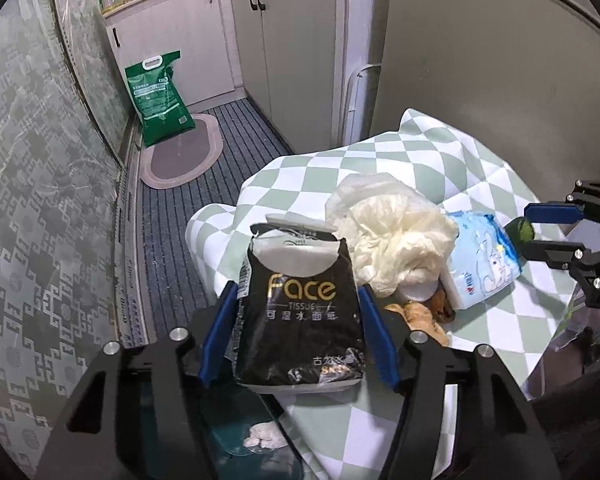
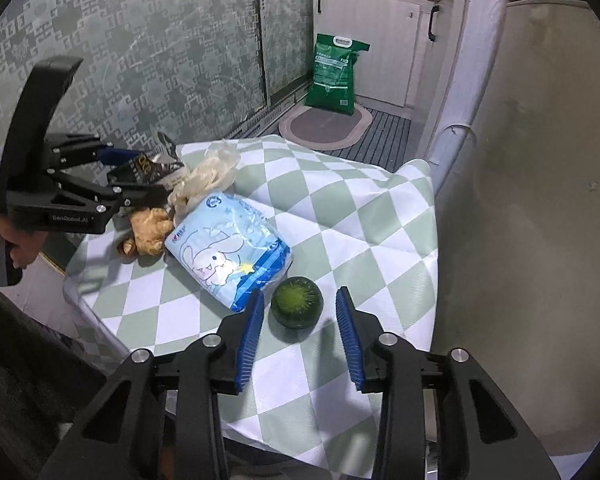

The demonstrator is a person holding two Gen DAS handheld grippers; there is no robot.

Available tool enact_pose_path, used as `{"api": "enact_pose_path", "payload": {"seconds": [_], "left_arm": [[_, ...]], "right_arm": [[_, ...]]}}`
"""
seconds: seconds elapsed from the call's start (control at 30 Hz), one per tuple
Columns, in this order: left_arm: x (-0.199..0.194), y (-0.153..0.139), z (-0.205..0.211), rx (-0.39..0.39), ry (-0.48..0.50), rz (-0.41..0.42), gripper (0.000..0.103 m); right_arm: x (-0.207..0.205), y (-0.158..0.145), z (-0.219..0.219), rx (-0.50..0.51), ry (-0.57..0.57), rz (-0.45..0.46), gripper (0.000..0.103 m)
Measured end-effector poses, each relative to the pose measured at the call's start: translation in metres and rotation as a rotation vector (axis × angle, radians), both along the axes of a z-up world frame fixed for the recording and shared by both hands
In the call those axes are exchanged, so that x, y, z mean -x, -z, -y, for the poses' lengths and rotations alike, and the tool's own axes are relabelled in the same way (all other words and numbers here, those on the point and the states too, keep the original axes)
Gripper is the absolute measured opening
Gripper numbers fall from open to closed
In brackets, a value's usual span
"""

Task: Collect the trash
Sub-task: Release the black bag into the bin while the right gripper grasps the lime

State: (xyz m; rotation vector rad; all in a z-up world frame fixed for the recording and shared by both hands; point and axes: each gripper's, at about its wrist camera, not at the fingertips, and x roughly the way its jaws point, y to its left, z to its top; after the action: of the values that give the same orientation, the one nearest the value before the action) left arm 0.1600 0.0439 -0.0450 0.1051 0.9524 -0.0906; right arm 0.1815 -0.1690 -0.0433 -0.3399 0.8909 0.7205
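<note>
My left gripper [image 1: 296, 296] is shut on a black "Face" tissue pack [image 1: 300, 320] and holds it upright over the left edge of the table with the green-and-white checked cloth [image 1: 420, 160]. The pack also shows in the right wrist view [image 2: 148, 168], with the left gripper [image 2: 140, 176] around it. My right gripper [image 2: 300, 300] is open, its blue pads on either side of a round green fruit [image 2: 297, 307] that rests on the cloth. A crumpled cream plastic bag [image 1: 388, 232], a light-blue tissue pack [image 2: 228, 256] and a piece of ginger [image 2: 150, 230] lie between the grippers.
A dark bin with a white scrap in it [image 1: 260, 436] sits below the left gripper by the table edge. A green sack [image 1: 160, 96] and an oval mat [image 1: 180, 156] are on the striped kitchen floor by white cabinets [image 1: 292, 40]. A patterned wall [image 1: 40, 200] runs along the left.
</note>
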Motion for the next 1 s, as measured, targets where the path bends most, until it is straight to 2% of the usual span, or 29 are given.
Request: {"api": "enact_pose_path", "payload": {"seconds": [0.13,0.57,0.77,1.0], "left_arm": [[0.002,0.000,-0.002,-0.011,-0.003,0.005,0.054],[0.013,-0.012,-0.020,0.066,-0.026,0.032,0.048],[0.021,-0.022,-0.036,0.110,-0.062,0.064,0.047],[0.034,-0.033,-0.062,0.128,-0.128,0.098,0.046]], "right_arm": [[0.001,0.004,-0.008,0.035,-0.008,0.011,0.031],[-0.005,0.007,-0.016,0.065,0.018,0.012,0.029],[-0.005,-0.007,-0.015,0.059,0.047,0.038,0.029],[0.006,-0.042,-0.018,-0.018,0.042,0.082,0.029]]}}
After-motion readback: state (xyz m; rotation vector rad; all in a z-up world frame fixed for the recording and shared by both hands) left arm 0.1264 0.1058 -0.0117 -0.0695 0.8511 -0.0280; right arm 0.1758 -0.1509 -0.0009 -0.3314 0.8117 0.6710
